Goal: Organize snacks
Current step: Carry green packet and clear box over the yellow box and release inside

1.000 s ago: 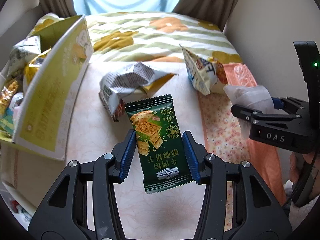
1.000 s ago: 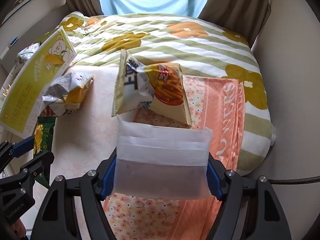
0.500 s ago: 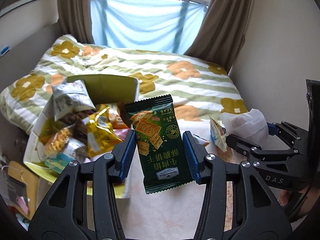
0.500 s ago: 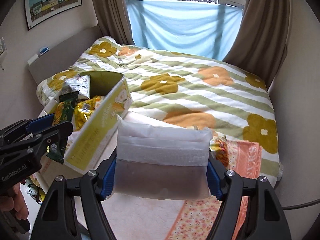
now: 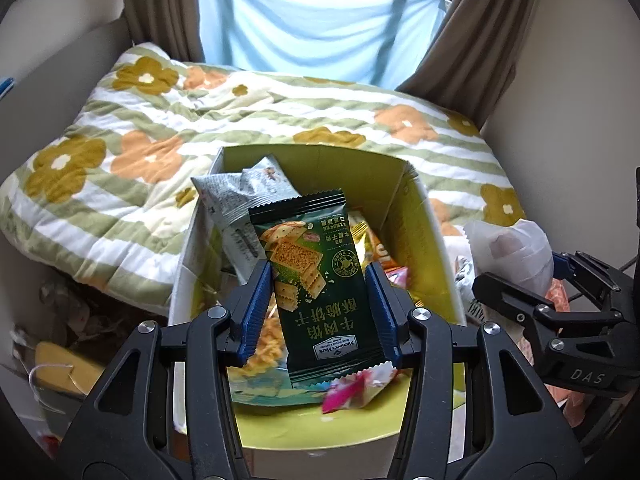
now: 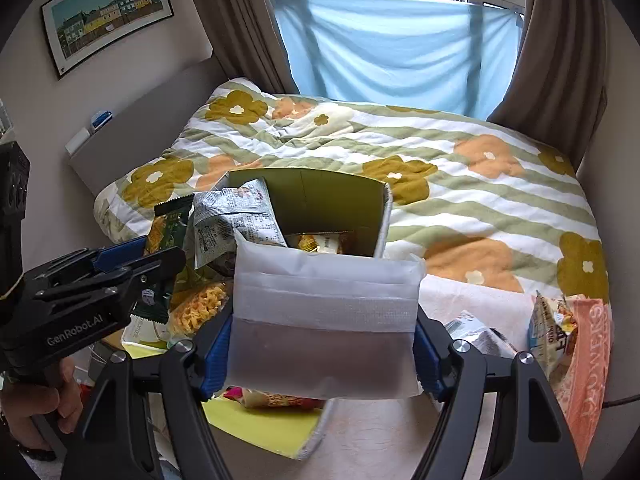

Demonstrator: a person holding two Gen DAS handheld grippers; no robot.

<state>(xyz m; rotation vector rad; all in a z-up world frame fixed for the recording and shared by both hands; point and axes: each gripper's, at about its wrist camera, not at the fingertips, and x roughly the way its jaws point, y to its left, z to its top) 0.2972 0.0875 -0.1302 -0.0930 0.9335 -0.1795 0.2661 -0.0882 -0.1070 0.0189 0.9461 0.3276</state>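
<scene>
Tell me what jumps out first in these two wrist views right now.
The dark green biscuit packet clamped in the left gripper fills the foreground, hanging over the open yellow-green cardboard box already heaped with snack bags. Beside it, the right gripper grips a frosted white pouch over the same box, with the flower-patterned quilt behind.

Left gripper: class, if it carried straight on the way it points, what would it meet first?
Probably the snacks piled in the yellow box; the left gripper, clamping the green cracker packet, aims into it. Depth is unclear.
</scene>
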